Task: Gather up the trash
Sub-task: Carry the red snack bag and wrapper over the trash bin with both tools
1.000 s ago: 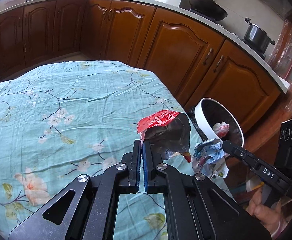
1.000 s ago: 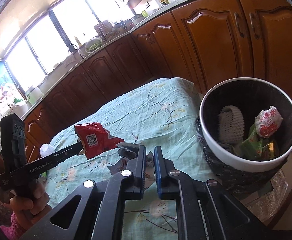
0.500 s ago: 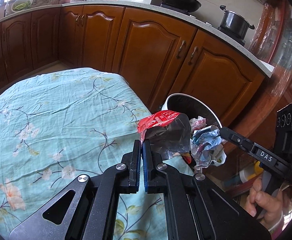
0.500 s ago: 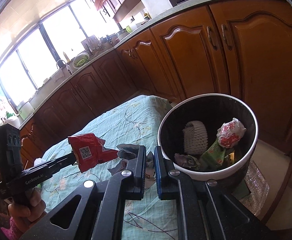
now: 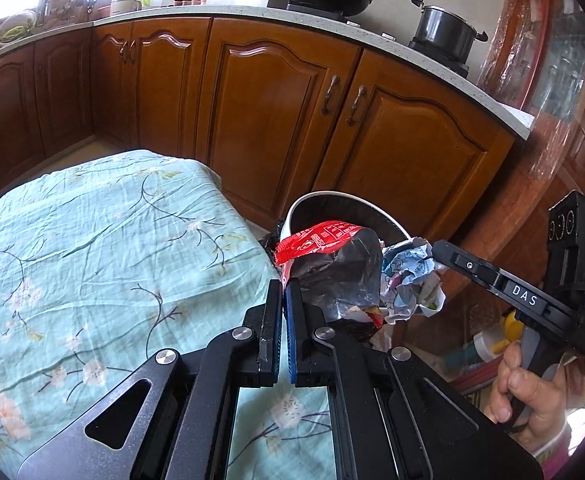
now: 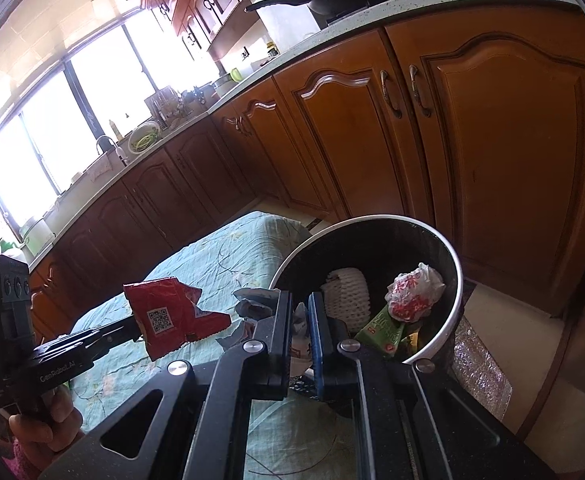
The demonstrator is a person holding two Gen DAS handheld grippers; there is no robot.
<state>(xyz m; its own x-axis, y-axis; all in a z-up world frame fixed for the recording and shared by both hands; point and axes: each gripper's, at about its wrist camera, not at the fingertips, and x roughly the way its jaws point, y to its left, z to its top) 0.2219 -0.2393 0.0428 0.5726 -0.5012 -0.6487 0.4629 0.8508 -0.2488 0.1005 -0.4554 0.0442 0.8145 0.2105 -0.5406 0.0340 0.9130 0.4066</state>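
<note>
Crinkled red foil wrapper (image 5: 324, 264) in tongs (image 5: 283, 292)

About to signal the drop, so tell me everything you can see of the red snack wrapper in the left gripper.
The red snack wrapper is an opened, crumpled foil packet: red printed outside with white text and a QR code, dull silvery lining showing where it gapes. The left gripper is shut on its torn edge, so it hangs in the air beside the white-rimmed trash bin, near the table's edge. In the left wrist view it overlaps the crumpled paper held by the right gripper; contact is unclear.

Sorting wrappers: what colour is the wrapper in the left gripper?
Red outside, silvery inside; the snack wrapper shows best in the left wrist view.
</note>
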